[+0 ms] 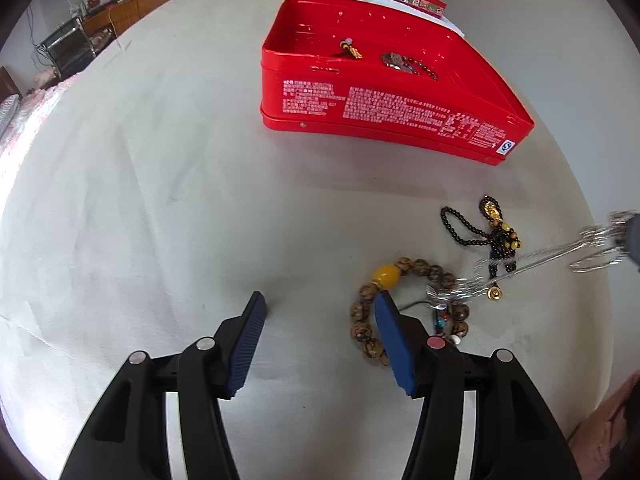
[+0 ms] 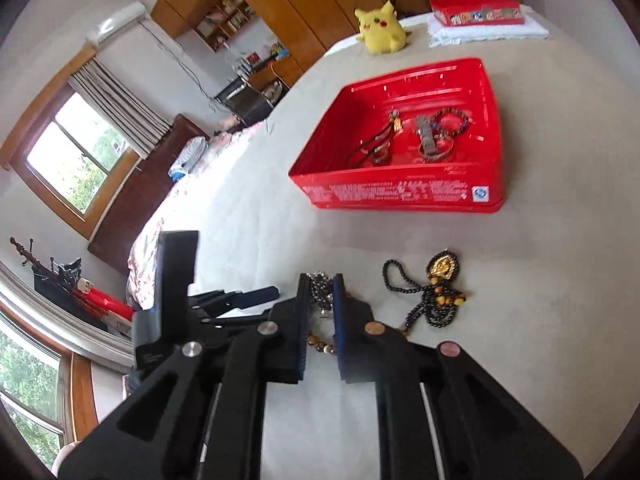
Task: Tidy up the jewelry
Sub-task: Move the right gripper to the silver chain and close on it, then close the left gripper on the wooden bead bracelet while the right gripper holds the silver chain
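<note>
Silver chain (image 2: 320,288) pinched between right fingers (image 2: 304,312); trails blurred in left view.

Red tin (image 1: 384,116), white print. Yellow plush (image 2: 380,28). Black beads (image 2: 424,300), gold pendant (image 2: 442,266). Mottled brown bracelet (image 1: 408,276), amber bead (image 1: 386,276).

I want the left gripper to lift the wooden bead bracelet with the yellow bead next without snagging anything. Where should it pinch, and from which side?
Pinch the wooden bead bracelet across its bare left arc, coming straight down from above. It lies flat on the cloth, so the pads can straddle one strand there. Its right side is tangled with small coloured beads and the silver chain that the right gripper holds, so avoid that side.
</note>
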### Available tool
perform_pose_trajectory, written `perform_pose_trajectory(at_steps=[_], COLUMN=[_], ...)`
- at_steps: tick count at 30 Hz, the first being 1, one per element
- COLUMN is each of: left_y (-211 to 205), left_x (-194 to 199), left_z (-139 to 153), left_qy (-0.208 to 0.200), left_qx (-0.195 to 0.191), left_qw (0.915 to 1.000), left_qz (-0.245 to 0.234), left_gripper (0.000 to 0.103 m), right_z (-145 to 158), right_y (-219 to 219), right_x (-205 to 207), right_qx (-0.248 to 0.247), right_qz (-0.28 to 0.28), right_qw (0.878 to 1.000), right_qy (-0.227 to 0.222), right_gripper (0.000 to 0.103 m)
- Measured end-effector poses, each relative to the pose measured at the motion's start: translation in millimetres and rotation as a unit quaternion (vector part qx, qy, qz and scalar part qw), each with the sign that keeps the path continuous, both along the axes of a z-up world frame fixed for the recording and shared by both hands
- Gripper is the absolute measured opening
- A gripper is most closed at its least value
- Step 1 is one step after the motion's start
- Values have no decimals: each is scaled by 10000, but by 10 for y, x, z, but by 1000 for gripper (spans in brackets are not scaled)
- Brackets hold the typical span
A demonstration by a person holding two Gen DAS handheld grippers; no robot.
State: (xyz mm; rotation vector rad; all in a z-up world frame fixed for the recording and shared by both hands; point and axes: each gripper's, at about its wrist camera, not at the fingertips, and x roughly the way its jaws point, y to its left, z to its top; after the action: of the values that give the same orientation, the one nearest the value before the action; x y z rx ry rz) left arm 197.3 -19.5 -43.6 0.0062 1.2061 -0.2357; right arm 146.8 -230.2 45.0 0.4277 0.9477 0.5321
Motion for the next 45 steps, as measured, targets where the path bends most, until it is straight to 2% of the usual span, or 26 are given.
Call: perform_pose_trajectory(at_steps=[7, 11, 13, 16, 18, 22, 25, 27, 30, 32, 33, 37, 39, 41, 43, 45], left_y=[-74, -225, -323, -375, -381, -377, -284, -242, -204, -196, -191, -190, -190, -210, -226, -240], left_x=[4, -5, -39, -69, -79, -89, -109, -155, -222, -227, -230, -250, -227, -147, -158, -144], left_z=[-23, -80, -90, -70, -57, -56, -35, -2, 29, 32, 24, 30, 21, -11, -14, -24], left_qy=[-42, -151, -238, -227, -217, -225, -214, -171, -134, -117, -86, -85, -75, -75, -90, -90], left_qx=[212, 580, 723, 645, 568, 430, 141, -50, -203, -243, -265, -264, -259, -208, -166, -154], left_qw=[9998, 9981, 9966, 9967, 9969, 9979, 9991, 9991, 9989, 9987, 9987, 9986, 9986, 9986, 9985, 9986], left_qz=[-1, -139, -325, -446, -501, -418, -346, -382, -406, -427, -433, -447, -463, -486, -506, -508], left_gripper=[59, 62, 58, 39, 15, 11, 11, 11, 10, 10, 10, 10, 10, 10, 10, 11], right_z=[244, 331, 274, 54, -150, -531, -704, -754, -794, -825, -843, -899, -911, -918, -927, -929], right_y=[-82, -157, -169, -192, -206, -201, -156, -139, -135, -150, -141, -12, 85, 150, 245, 292], right_x=[-211, -327, -345, -326, -272, -181, -146, -145, -144, -141, -142, -143, -144, -148, -194, -238], right_qx=[112, 58, -56, -208, -300, -522, -650, -683, -820, -910, -1009, -1119, -1324, -1521, -1962, -2208], right_qz=[111, 50, 14, -75, -157, -261, -192, -173, -228, -274, -260, -44, 45, 52, 47, 53], right_qw=[9993, 9989, 9994, 9998, 9989, 9945, 9918, 9911, 9896, 9887, 9880, 9873, 9856, 9833, 9772, 9729], right_qy=[-336, -461, -356, 13, 325, 871, 1081, 1129, 1163, 1158, 1139, 1123, 1053, 994, 812, 682], right_gripper=[9, 9, 9, 10, 10, 10, 14, 17, 31, 49, 51, 51, 48, 41, 34, 31])
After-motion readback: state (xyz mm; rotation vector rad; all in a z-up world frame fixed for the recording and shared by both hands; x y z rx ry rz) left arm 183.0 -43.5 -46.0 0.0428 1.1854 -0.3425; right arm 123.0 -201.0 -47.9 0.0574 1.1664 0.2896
